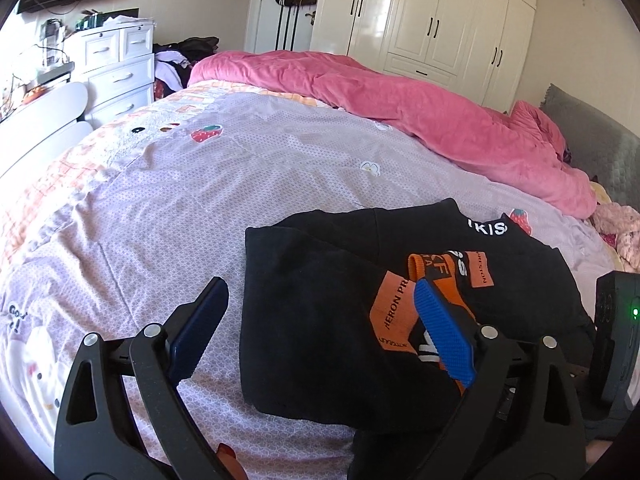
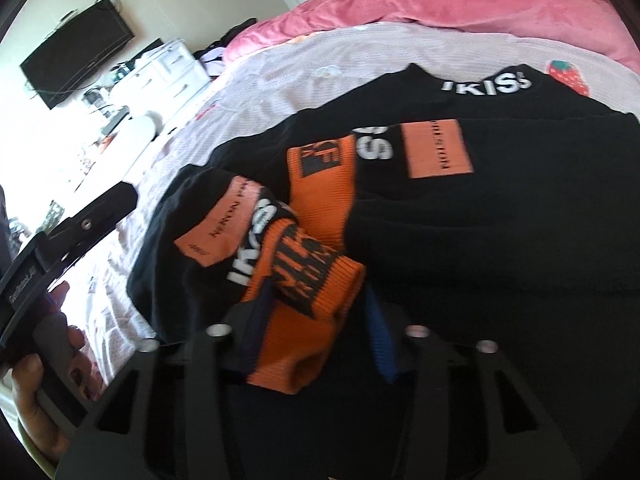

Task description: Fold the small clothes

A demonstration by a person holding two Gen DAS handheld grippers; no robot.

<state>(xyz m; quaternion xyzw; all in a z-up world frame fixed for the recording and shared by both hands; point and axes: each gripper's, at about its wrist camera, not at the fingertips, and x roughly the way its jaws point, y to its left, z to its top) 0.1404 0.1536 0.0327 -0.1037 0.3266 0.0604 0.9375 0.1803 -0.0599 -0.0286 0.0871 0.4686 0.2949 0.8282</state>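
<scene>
A black garment (image 1: 344, 320) with orange cuffs (image 2: 320, 208) and white lettering lies partly folded on a lilac bedsheet (image 1: 208, 184), which serves as the landmark. Left of the garment the sheet runs bare to the bed's edge, where a white dresser (image 1: 120, 68) stands just beyond; behind the garment a further stretch of sheet lies bare as far as a heaped pink duvet (image 1: 420, 108). The garment's left and far edges lie flat on the sheet; its right side reaches toward a pink bundle (image 1: 620, 228) at the sheet's right border. The left gripper (image 1: 320, 312) stands released, jaws wide, one blue pad (image 1: 444, 332) over the garment's orange patch, the other over bare sheet, nothing pinched. The right gripper (image 2: 316, 328), blurred, is clenched on a bunched orange cuff at the garment's near edge.
</scene>
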